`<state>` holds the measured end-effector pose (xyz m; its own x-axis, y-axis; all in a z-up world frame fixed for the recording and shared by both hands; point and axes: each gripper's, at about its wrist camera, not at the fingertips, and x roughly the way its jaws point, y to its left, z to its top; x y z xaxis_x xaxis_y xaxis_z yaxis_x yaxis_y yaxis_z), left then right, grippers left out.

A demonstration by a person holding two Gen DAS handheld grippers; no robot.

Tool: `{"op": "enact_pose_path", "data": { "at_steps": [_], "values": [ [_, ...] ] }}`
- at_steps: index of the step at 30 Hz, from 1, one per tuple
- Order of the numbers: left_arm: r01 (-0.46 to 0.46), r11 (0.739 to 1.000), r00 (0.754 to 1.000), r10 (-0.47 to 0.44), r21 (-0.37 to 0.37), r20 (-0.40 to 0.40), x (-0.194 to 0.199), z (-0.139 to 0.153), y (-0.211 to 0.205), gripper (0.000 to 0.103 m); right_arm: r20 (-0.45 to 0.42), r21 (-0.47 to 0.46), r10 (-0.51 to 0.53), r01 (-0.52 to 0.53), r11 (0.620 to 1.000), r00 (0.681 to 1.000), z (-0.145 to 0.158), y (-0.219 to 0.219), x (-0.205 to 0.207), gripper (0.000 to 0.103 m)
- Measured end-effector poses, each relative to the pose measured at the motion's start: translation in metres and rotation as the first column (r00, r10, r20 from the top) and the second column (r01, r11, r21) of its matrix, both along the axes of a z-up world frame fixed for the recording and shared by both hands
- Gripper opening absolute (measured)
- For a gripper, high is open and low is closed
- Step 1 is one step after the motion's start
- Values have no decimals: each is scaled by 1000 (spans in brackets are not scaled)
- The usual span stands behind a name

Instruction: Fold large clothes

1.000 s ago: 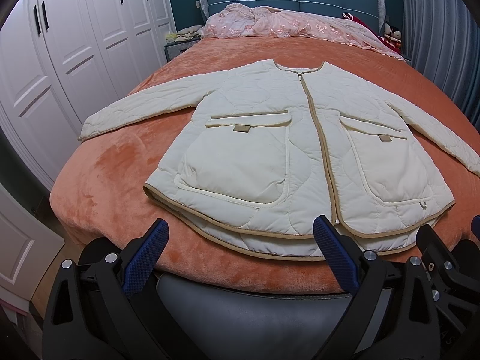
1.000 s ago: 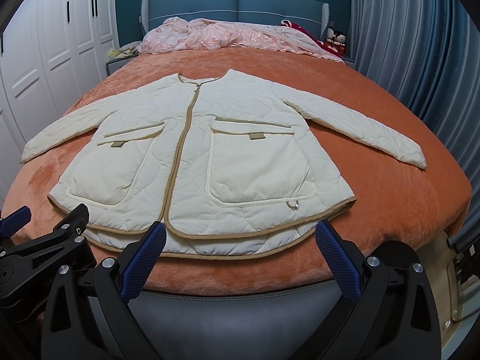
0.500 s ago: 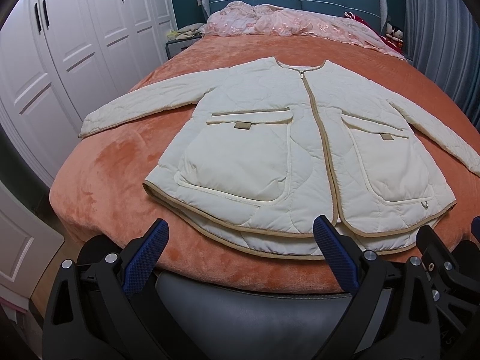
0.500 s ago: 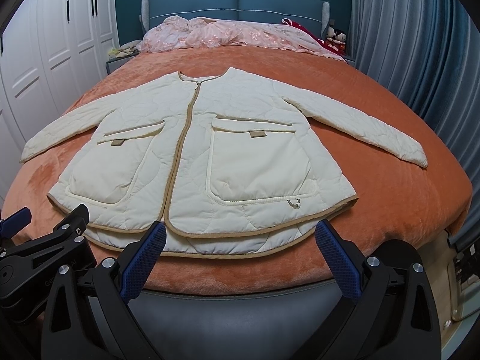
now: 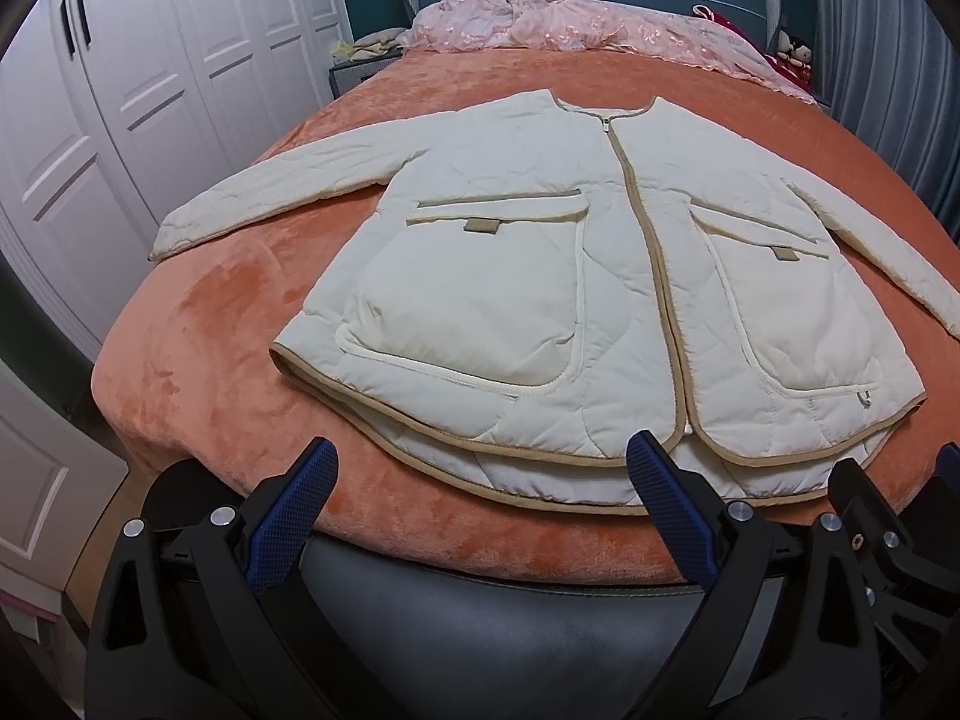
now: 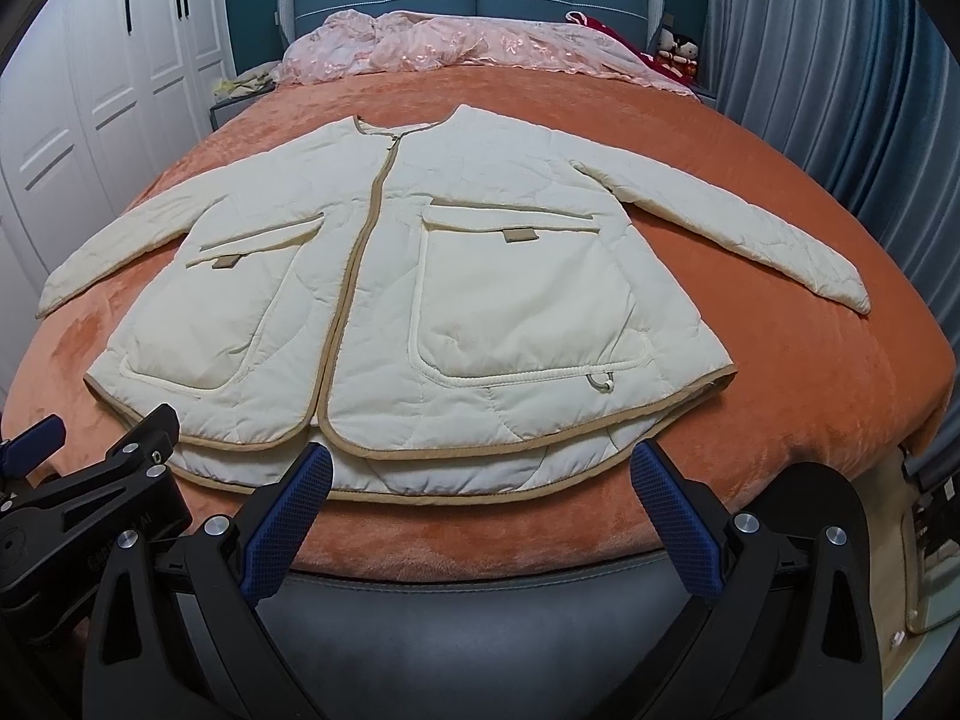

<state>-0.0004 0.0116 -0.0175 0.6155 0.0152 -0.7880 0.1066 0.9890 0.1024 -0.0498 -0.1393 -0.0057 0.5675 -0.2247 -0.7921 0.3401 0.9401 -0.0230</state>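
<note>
Cream quilted jacket with tan trim (image 5: pixel 600 300) is spread flat on the orange plush bedspread (image 5: pixel 210 348); left gripper (image 5: pixel 480 480) and right gripper (image 6: pixel 480 480) are held with jaws apart, empty.

One jacket (image 5: pixel 600 312), one bed (image 5: pixel 198 360), two grippers, two pockets

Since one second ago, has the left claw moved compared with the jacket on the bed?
Yes, slightly. In the left wrist view the jacket and the wardrobe have both slid a little rightward, so the open left claw has turned or shifted slightly left.
</note>
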Motion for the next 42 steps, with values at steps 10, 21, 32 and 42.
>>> {"op": "enact_pose_path", "data": {
  "at_steps": [10,21,32,42],
  "values": [
    [5,1000,1000,-5,20,-28,7,-7,-7,95,-32,28,26,-25,999,999,-9,-10,12,98],
    [-21,998,1000,22,59,-13,39,2,-7,95,29,210,-258,247,946,966,-4,-189,37,98],
    [-69,992,996,76,105,-56,92,-10,-25,95,-29,391,-693,646,656,721,-52,-435,27,98],
    [-107,983,988,122,150,-92,129,-30,-32,95,-34,222,-738,725,652,674,-75,-496,63,68]
  ]
}}
